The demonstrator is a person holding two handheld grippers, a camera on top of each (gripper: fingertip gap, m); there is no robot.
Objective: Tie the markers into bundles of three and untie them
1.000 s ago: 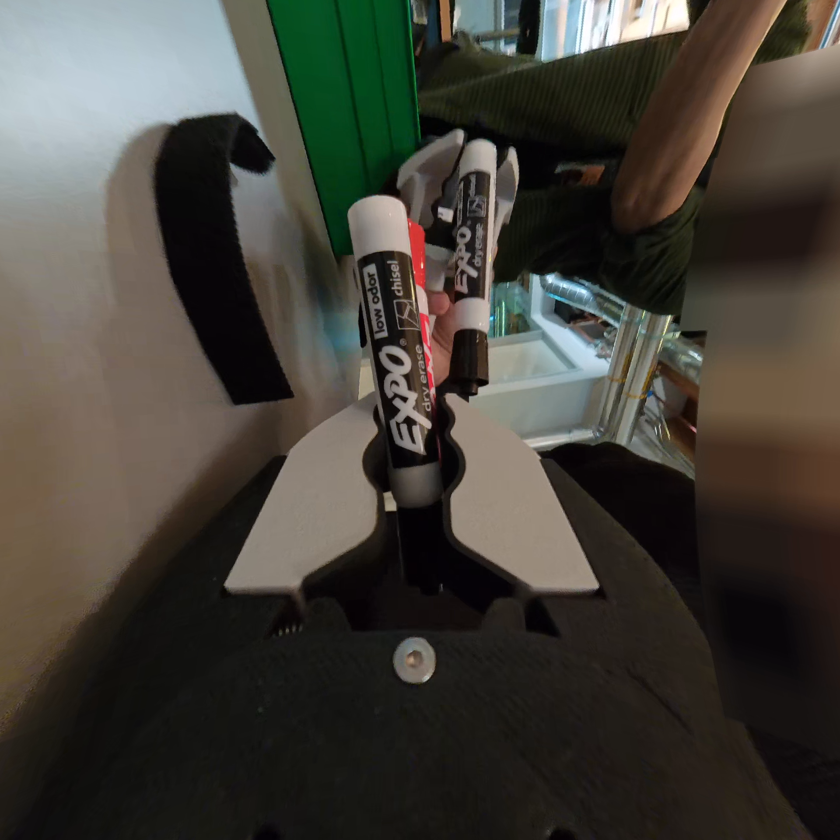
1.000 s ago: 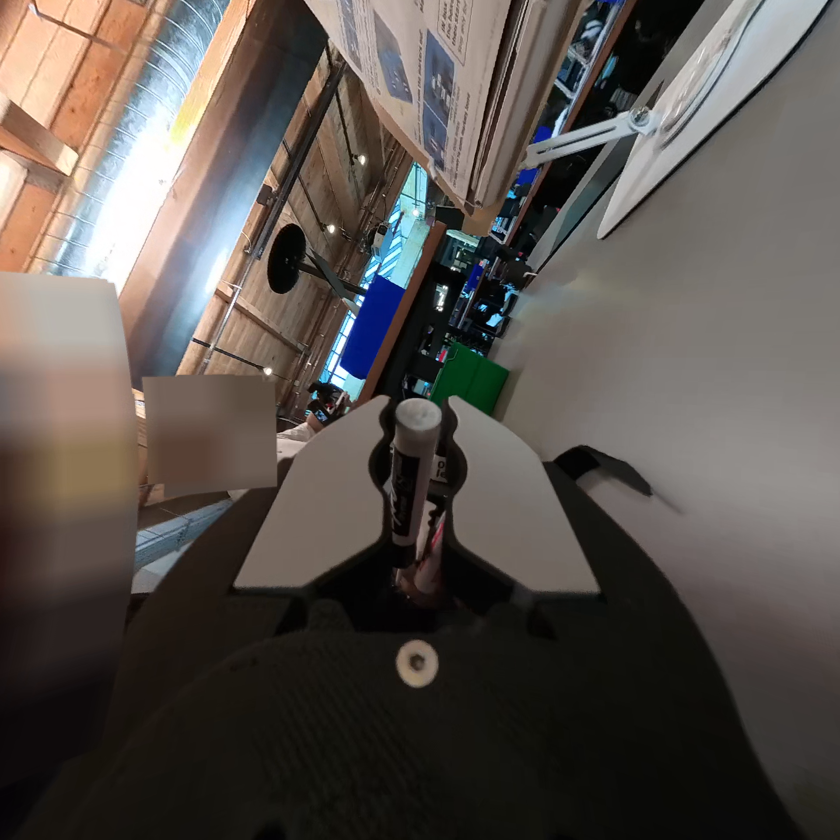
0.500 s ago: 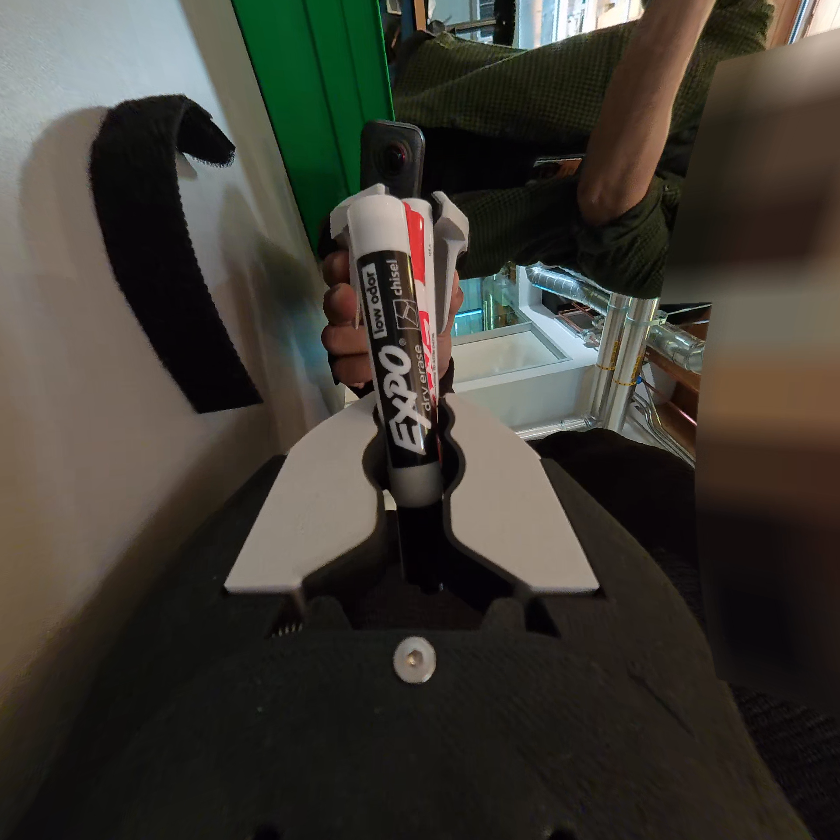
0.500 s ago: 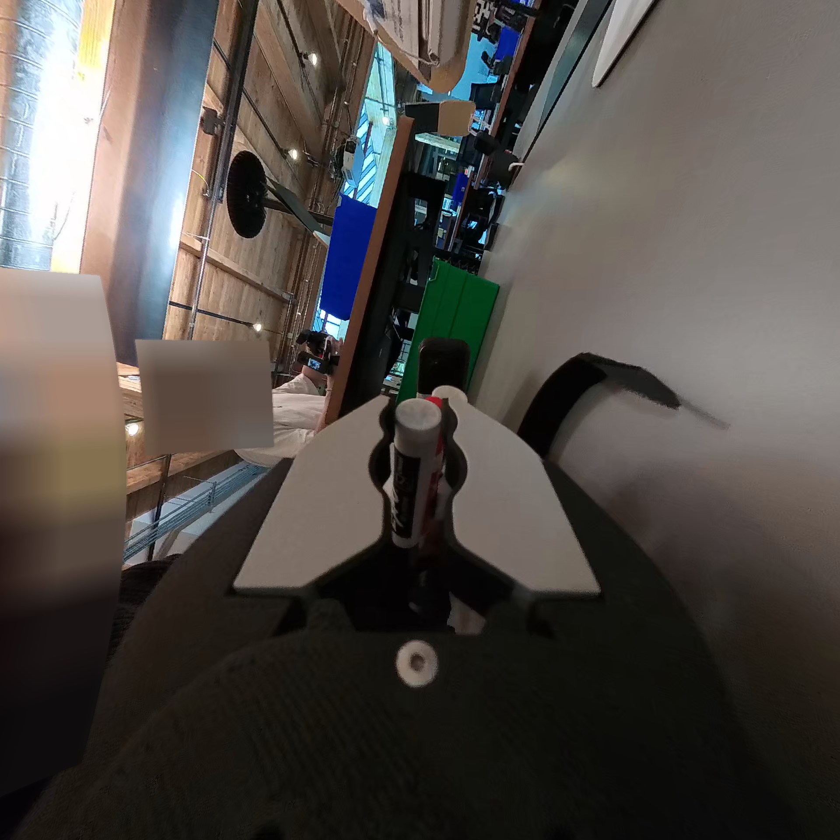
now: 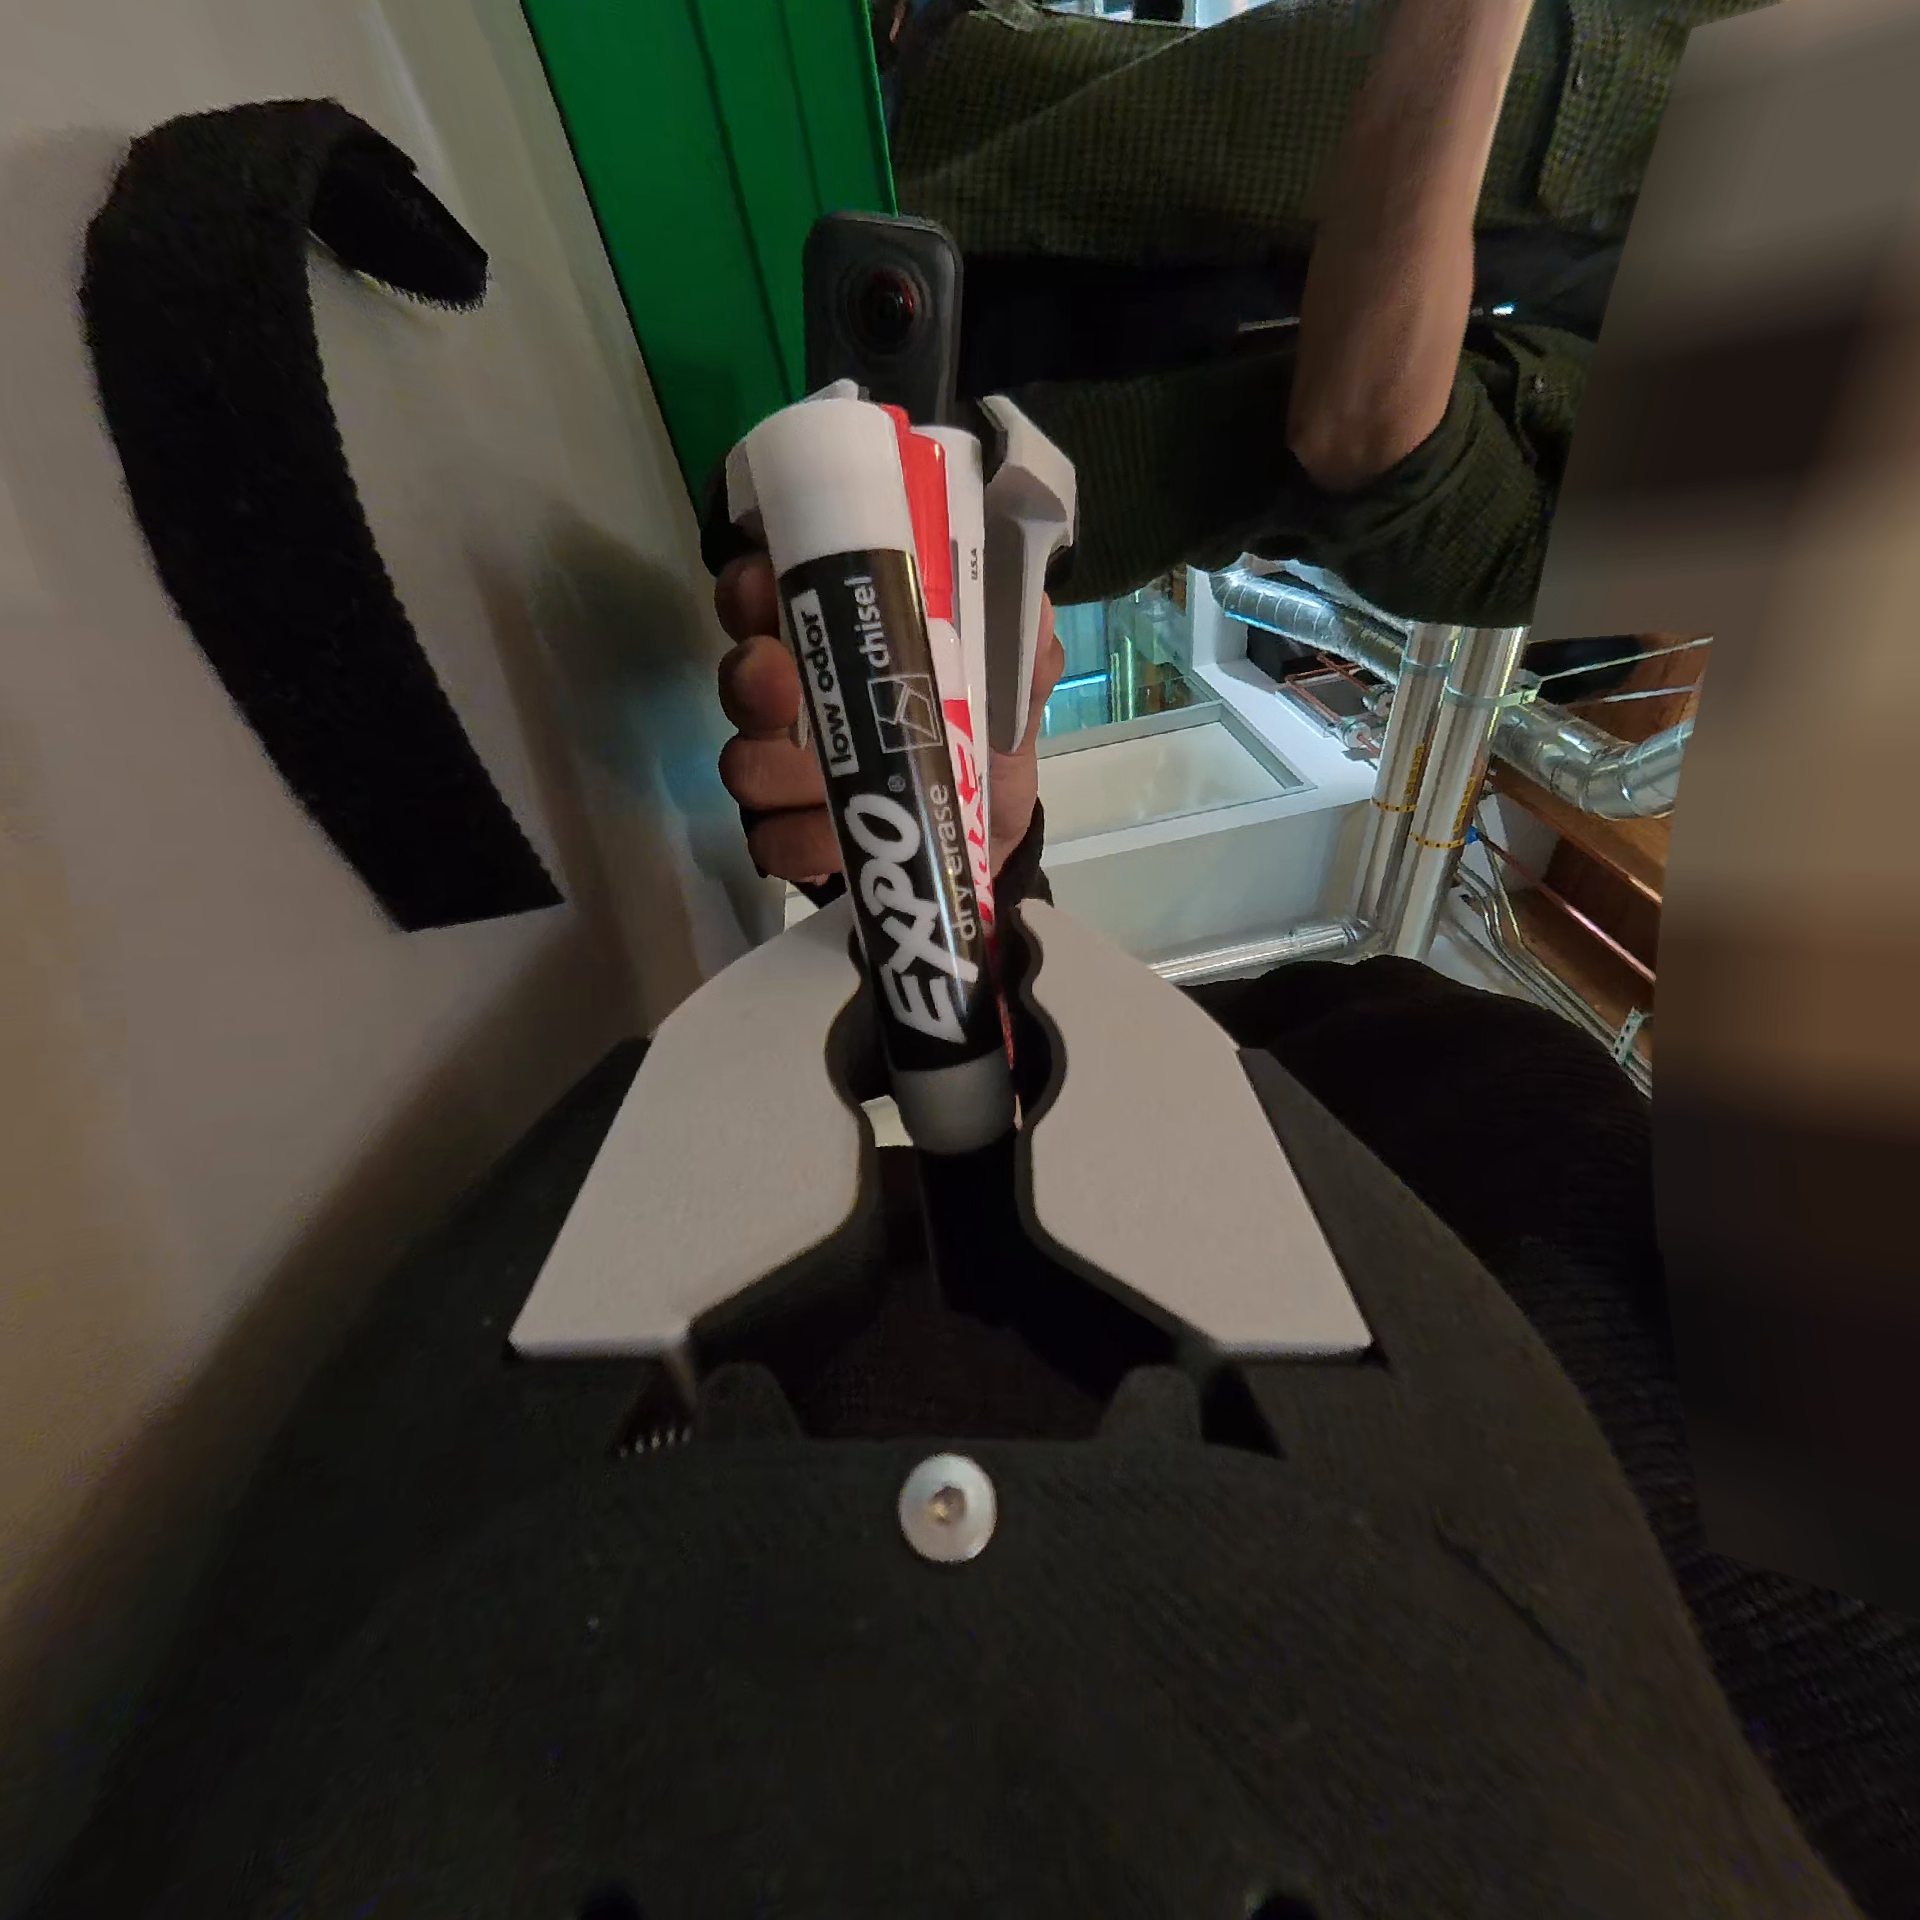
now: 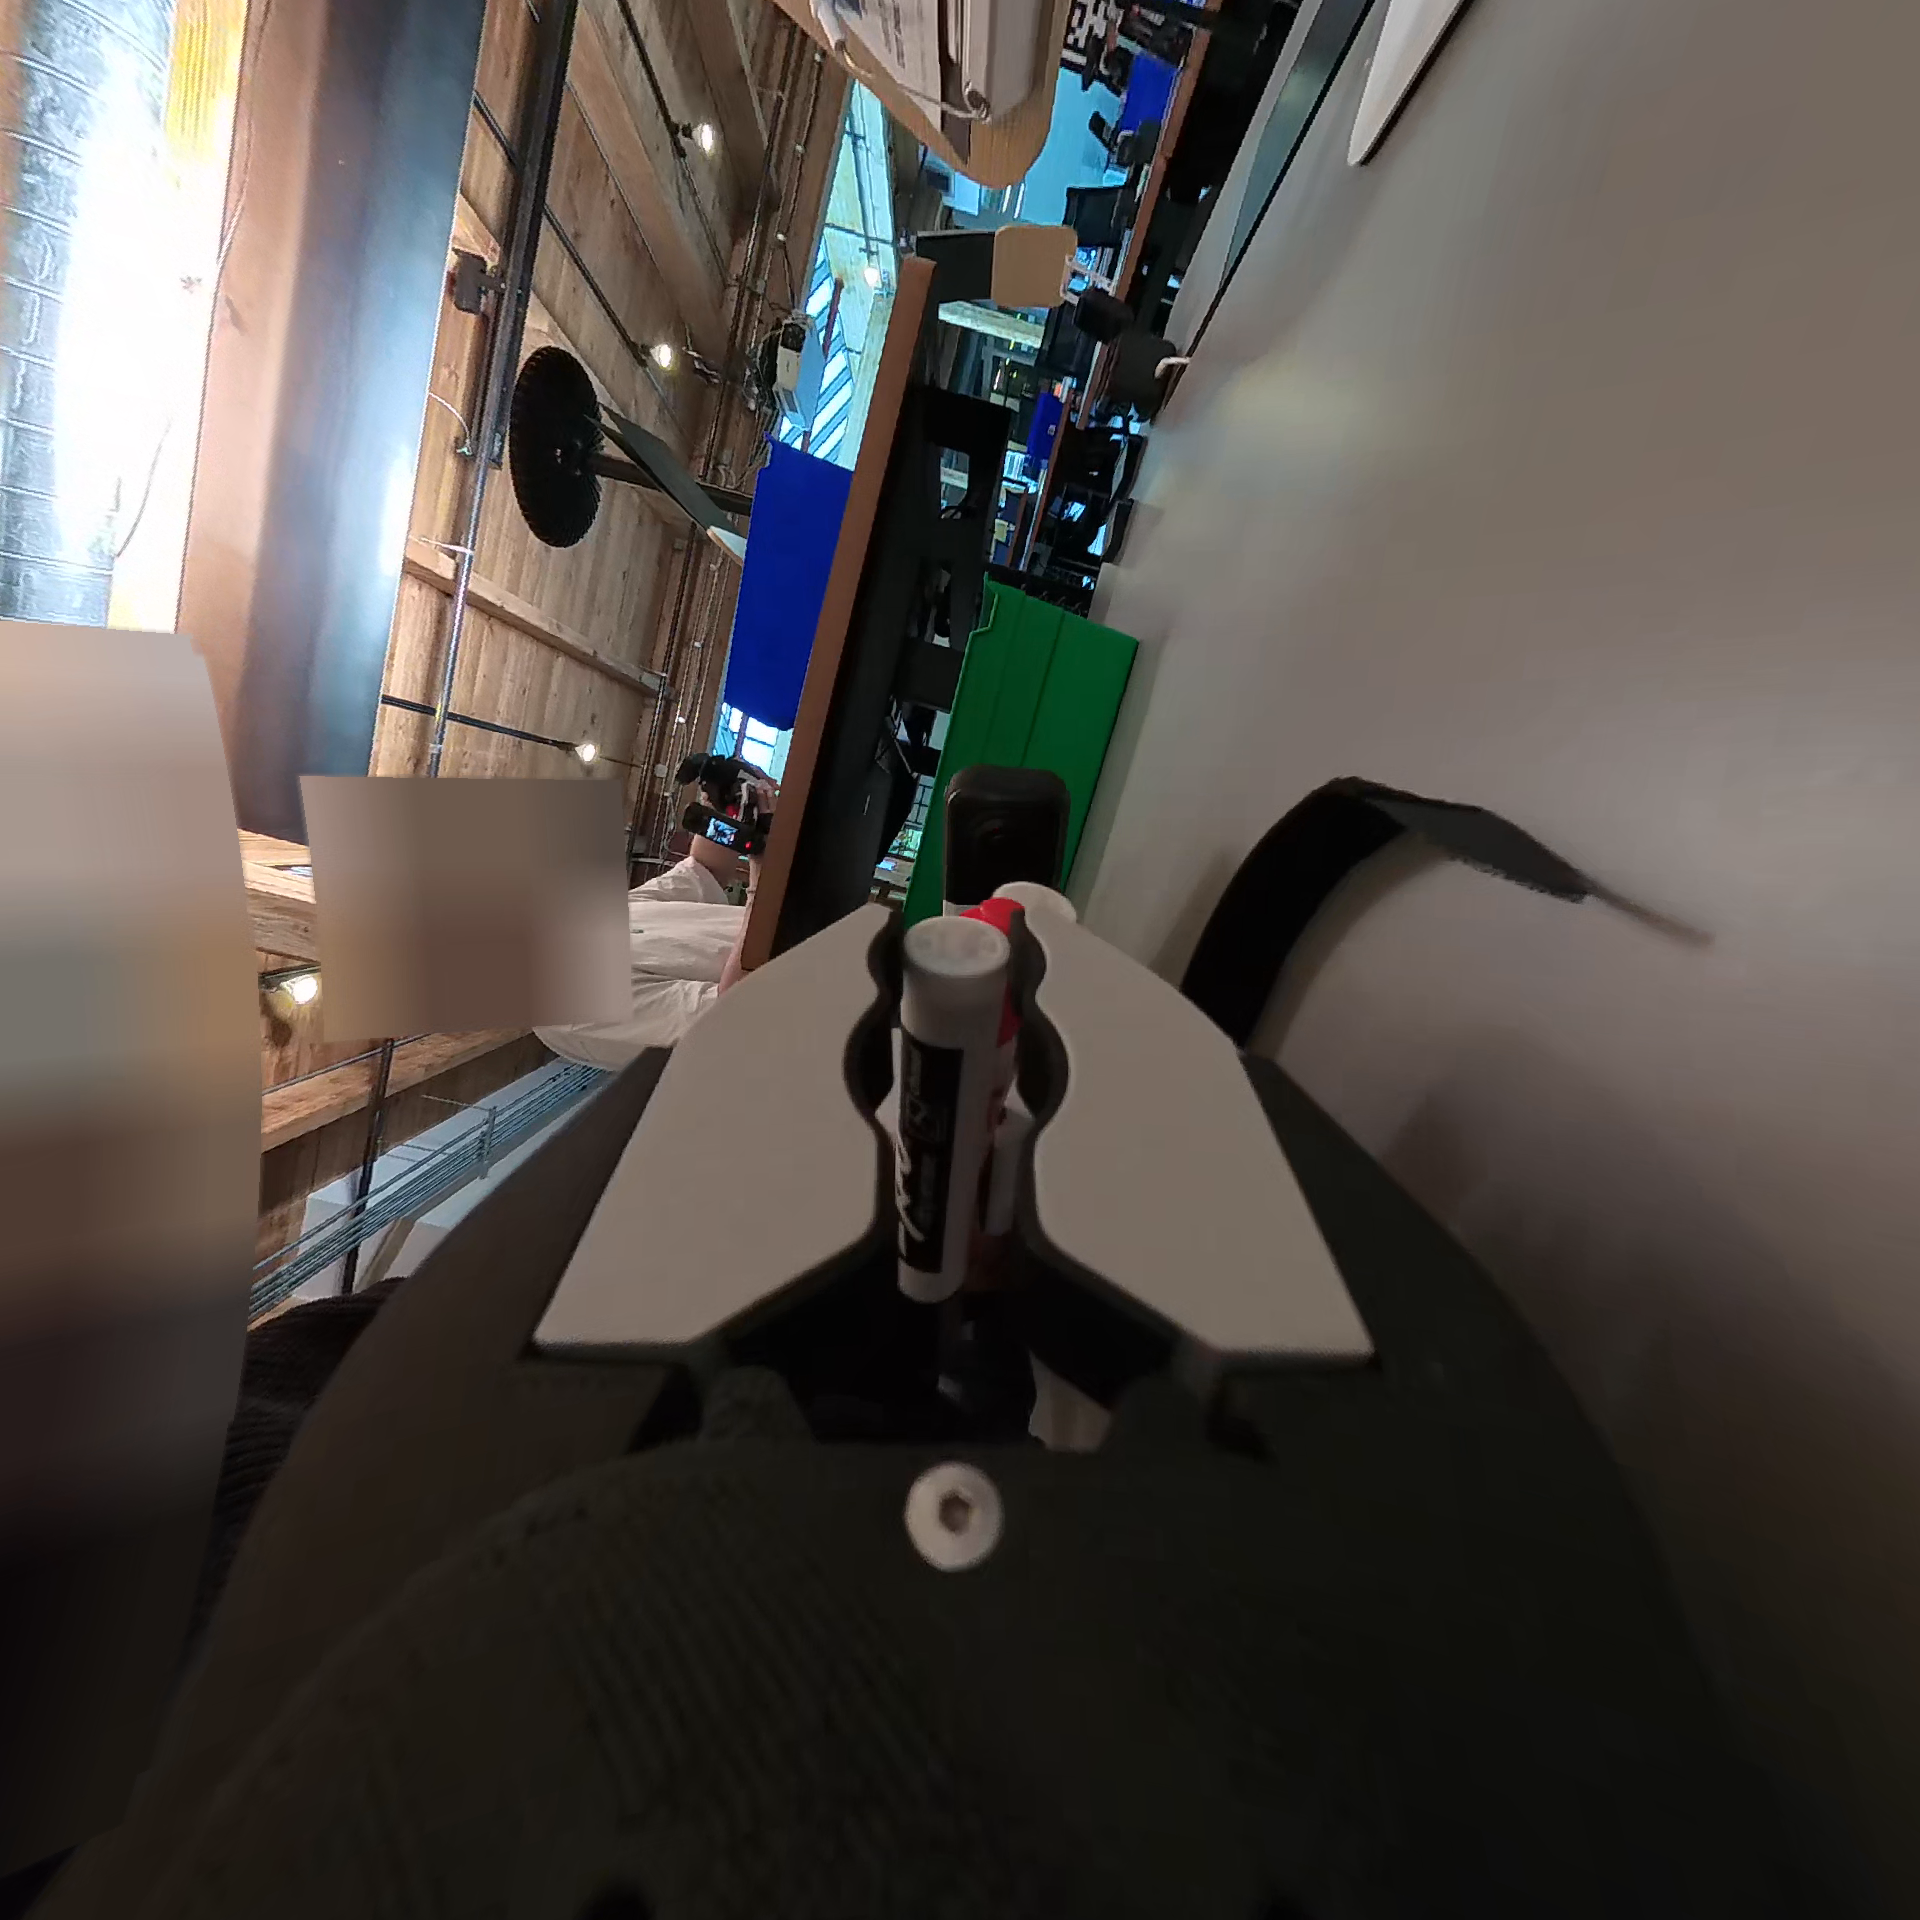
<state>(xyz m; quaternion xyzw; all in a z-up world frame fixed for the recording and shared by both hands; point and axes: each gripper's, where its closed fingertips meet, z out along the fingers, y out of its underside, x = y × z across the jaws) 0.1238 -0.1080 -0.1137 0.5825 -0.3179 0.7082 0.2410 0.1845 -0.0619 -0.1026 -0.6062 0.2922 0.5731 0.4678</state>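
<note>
Two grippers face each other above the table: left gripper (image 5: 940,997) clamps the black marker (image 5: 894,790) and red marker (image 5: 961,748); right gripper (image 6: 956,997) pinches another black marker (image 6: 940,1101). Align barrels flush before wrapping the hook-and-loop strap (image 5: 260,540), lying near the table edge.

A black-labelled marker (image 5: 899,800) with a white barrel end and a black cap is standing tilted between the left gripper's (image 5: 940,997) fingers, with a red-labelled marker (image 5: 961,675) pressing against its far side. A third marker (image 6: 940,1101), also black-labelled, is sitting between the right gripper's (image 6: 956,997) fingers. The black fabric strap (image 5: 281,540) is lying loose on the white tabletop, one end curling upward, well apart from the markers.
</note>
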